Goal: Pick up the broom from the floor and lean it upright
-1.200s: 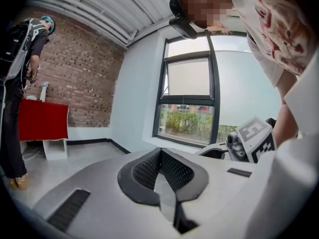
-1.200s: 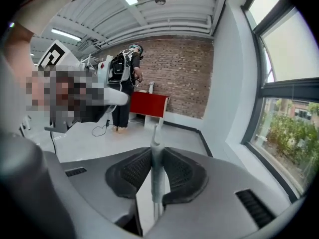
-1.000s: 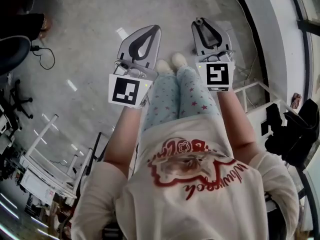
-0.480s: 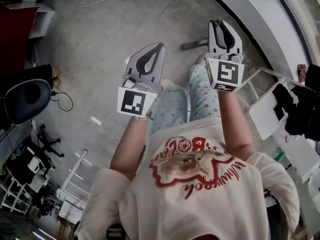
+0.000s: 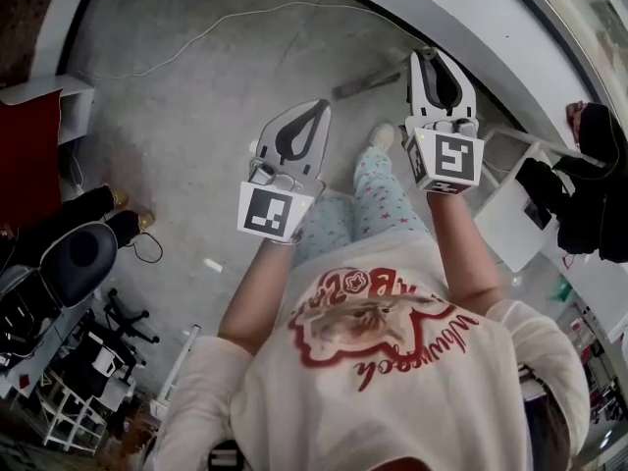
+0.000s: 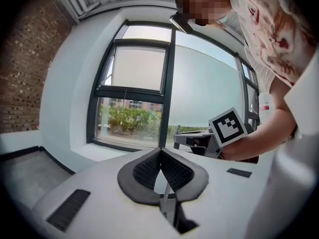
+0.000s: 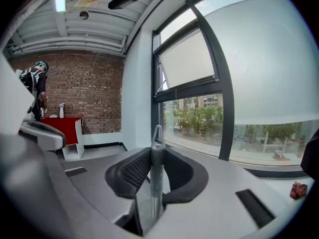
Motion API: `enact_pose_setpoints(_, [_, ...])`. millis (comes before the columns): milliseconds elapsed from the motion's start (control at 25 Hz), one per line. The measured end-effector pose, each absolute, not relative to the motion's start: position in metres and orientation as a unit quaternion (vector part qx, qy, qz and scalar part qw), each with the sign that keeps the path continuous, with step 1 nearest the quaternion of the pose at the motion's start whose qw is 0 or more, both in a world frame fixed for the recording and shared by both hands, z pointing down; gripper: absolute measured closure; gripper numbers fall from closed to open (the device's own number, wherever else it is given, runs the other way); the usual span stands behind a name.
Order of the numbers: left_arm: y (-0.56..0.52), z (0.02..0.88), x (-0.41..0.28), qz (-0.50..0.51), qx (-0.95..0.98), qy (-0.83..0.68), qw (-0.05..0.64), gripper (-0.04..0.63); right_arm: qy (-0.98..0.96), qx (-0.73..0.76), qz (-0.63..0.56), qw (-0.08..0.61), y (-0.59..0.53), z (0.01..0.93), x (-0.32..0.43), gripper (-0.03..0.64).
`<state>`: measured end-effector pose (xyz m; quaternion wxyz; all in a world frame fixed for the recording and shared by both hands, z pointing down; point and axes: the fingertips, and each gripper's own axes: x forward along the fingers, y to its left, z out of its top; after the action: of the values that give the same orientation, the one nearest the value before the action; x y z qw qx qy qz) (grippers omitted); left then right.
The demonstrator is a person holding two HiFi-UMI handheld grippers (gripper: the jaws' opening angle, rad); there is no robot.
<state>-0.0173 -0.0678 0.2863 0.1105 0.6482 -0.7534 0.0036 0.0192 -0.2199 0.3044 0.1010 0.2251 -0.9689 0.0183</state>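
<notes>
The broom shows only as a grey handle (image 7: 156, 178) with a hanging loop at its end. It stands between the pads of my right gripper (image 7: 157, 151), which is shut on it just below the loop. In the head view my right gripper (image 5: 433, 57) is held out over the floor near the curved white wall base. A grey rod (image 5: 368, 84) runs left from its tips, apparently the same handle. My left gripper (image 5: 314, 114) is beside it at the left, jaw tips touching. In the left gripper view the left gripper (image 6: 160, 152) holds nothing I can make out.
A large dark-framed window (image 6: 167, 83) fills the wall ahead, with a brick wall (image 7: 84, 88) to the side. A red cabinet (image 7: 70, 126), a white desk (image 5: 510, 214) and an office chair (image 5: 74, 253) stand around. A cable (image 5: 216, 27) lies on the concrete floor. A dark-clothed person (image 5: 589, 165) is at the right.
The person has turned and walked toward the window wall, so the floor has swung under both grippers. The right gripper has risen a little. Neither gripper's jaws have changed.
</notes>
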Motion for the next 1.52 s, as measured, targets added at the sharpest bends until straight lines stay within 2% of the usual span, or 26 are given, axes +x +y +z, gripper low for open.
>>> enact_pose_setpoints(280, [-0.167,0.29,-0.006,0.015,0.694,-0.71,0.118,0.575,-0.961,0.266,0.019,0.07,-0.298,0.285,0.033,0.52])
enact_pose_setpoints(760, [-0.29,0.272,-0.02,0.021,0.747,-0.657,0.103,0.575,-0.916,0.39,0.037,0.09,-0.416,0.283,0.077,0.52])
enact_pose_setpoints(1040, [-0.348,0.291,-0.031,0.016,0.788,-0.603,0.124,0.575,-0.877,0.465,0.045,0.11,-0.463,0.298,0.098,0.52])
enact_pose_setpoints(1520, [-0.468,0.3,-0.073,0.037,0.865,-0.485,0.122,0.575,-0.807,0.573,0.045,0.136,-0.534,0.321,0.083,0.52])
